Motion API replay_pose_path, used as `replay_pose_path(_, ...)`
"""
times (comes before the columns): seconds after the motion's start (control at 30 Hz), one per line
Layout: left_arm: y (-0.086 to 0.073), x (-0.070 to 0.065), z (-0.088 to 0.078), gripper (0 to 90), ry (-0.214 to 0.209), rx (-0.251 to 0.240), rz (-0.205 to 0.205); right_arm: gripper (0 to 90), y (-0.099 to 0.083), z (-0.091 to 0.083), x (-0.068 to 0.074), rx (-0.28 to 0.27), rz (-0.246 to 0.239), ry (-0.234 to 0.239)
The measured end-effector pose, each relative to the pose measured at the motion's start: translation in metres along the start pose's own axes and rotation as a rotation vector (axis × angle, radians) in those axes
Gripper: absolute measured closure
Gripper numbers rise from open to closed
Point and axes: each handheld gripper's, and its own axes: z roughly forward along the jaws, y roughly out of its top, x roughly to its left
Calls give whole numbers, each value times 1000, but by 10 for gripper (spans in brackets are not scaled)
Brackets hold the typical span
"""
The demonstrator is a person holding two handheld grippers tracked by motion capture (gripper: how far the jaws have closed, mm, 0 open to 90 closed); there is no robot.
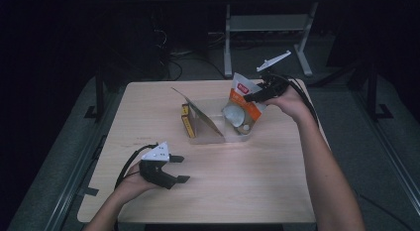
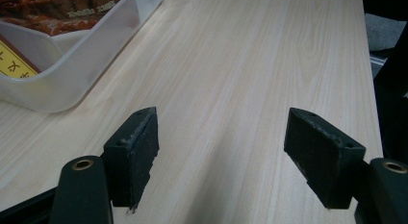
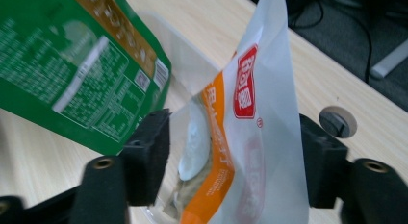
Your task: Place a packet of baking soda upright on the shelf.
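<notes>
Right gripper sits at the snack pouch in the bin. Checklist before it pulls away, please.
1. Right gripper jaws apart: ok.
2. Pads off the pouch: left pad cannot tell, right pad ok.
3. Pouch inside the bin: ok; it stands upright at the right end.
4. Green bag clear of the jaws: ok; it leans behind them.
5. Left gripper open, nothing between its jaws: ok.
6. Left gripper away from the bin: ok.

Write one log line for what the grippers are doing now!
right gripper: open around white-and-orange snack bag | bag: standing in clear plastic bin | left gripper: open, empty
</notes>
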Motion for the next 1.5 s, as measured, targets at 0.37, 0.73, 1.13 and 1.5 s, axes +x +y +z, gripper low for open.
replay_pose_path(0.37, 0, 1, -3, 275, 7, 2, -6, 169, -12, -24, 15, -54, -18, -43)
replay_pose_path(0.73, 0, 0, -4, 274, 12, 21, -1, 153, -40, -50, 26, -124, 2, -77)
replay_pose_path(1.13, -3, 2, -13, 268, 16, 18, -71, 164, -94, -62, 44, -173, 23, -52)
replay_pose_path(1.5, -7, 0, -12, 193, 42, 55, -78, 170, -130, -51, 61, -156, 21, -7)
